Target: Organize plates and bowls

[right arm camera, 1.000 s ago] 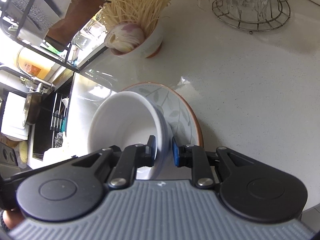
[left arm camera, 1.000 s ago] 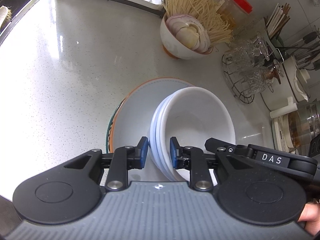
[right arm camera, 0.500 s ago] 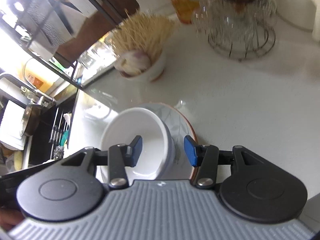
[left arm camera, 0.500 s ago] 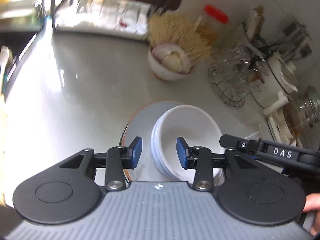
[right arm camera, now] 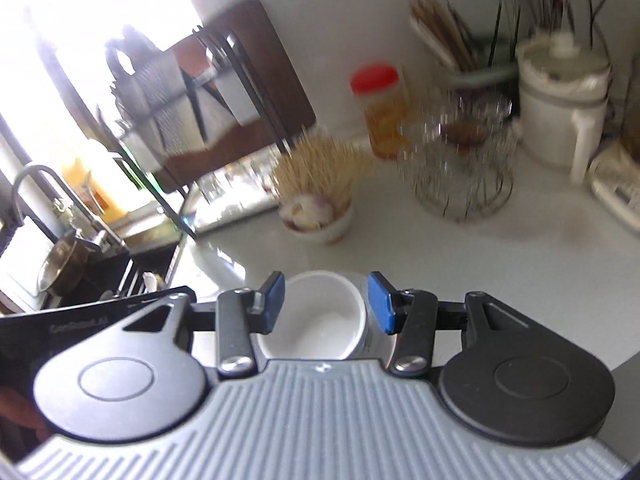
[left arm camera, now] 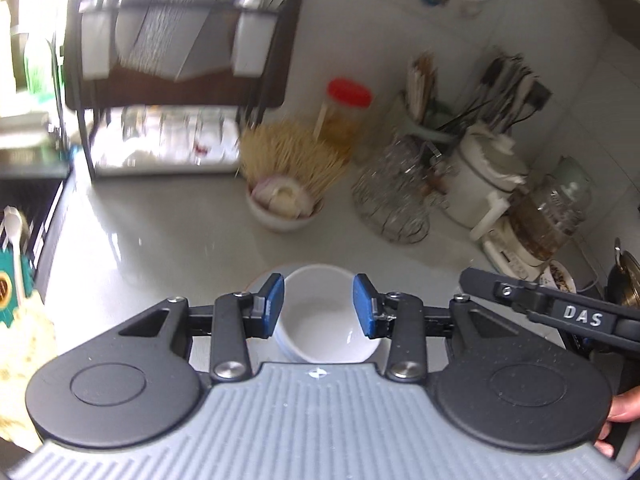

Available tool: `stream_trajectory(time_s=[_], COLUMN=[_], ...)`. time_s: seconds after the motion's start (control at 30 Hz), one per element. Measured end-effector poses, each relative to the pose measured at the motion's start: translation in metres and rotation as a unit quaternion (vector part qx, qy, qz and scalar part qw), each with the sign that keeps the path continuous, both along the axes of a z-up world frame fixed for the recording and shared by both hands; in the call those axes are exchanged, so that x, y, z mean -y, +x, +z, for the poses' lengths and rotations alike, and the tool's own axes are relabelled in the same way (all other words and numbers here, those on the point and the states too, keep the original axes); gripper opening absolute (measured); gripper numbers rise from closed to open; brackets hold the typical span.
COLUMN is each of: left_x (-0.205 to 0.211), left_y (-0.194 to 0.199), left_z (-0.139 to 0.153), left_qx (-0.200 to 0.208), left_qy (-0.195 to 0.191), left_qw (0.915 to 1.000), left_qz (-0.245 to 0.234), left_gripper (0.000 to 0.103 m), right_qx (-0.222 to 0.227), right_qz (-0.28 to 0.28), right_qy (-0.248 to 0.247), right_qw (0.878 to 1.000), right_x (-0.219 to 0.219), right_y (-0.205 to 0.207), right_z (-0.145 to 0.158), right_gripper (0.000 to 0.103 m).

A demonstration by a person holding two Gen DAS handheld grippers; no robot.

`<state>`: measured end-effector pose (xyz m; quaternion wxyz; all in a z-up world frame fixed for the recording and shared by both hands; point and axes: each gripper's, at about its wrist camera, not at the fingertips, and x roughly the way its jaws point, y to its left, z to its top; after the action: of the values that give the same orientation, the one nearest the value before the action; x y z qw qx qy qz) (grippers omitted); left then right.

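Note:
A stack of white bowls [left arm camera: 326, 320] sits on a stack of plates whose orange rim [left arm camera: 260, 276] peeks out on the grey counter. It also shows in the right wrist view [right arm camera: 316, 320], with the plate edge [right arm camera: 380, 346] beside it. My left gripper [left arm camera: 319, 306] is open and empty, raised above the bowls. My right gripper [right arm camera: 326, 306] is open and empty, also raised above them. The other gripper's black arm [left arm camera: 552, 312] shows at the right of the left wrist view.
A bowl of noodles and sliced onion [left arm camera: 285, 200] stands behind the stack. A wire rack of glasses [left arm camera: 394, 204], a red-lidded jar [left arm camera: 344, 112], utensil holders and appliances line the back right. A dish rack [left arm camera: 172, 68] stands at back left, the sink [right arm camera: 72, 264] at far left.
Both grippers let go of the bowl rim, opened wide and pulled up and back. The bowls now rest on the plates and look smaller.

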<state>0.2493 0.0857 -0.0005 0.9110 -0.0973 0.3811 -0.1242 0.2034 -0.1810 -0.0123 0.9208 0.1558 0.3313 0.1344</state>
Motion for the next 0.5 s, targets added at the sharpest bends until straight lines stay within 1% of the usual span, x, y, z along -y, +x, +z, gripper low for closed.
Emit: stream_trajectory(time_s=[0.1, 0.23, 0.4, 0.5], left_x=[0.007, 0.019, 0.035, 0.042], left_y=[-0.016, -0.040, -0.070, -0.087], left_z=[0.018, 0.033, 0.041, 0.042], left_qx=[0.024, 0.045, 0.054, 0.056], left_qy=[0.009, 0.014, 0.017, 0.013], left_qw=[0.9996, 0.9989, 0.9984, 0.9983], left_qz=[-0.009, -0.005, 0.001, 0.015], left_gripper=[0.044, 0.044, 0.044, 0.044], right_qx=[0.030, 0.060, 0.077, 0.081], right_qz=[-0.002, -0.002, 0.002, 0.001], right_qy=[0.002, -0.002, -0.008, -0.009], right_qw=[1.000, 0.998, 0.997, 0.997], right_x=[0.006, 0.014, 0.025, 0.035], right_y=[-0.019, -0.042, -0.066, -0.080], right_z=[0.015, 0.028, 0.031, 0.031], right_gripper=[0.050, 0.050, 0.050, 0.050])
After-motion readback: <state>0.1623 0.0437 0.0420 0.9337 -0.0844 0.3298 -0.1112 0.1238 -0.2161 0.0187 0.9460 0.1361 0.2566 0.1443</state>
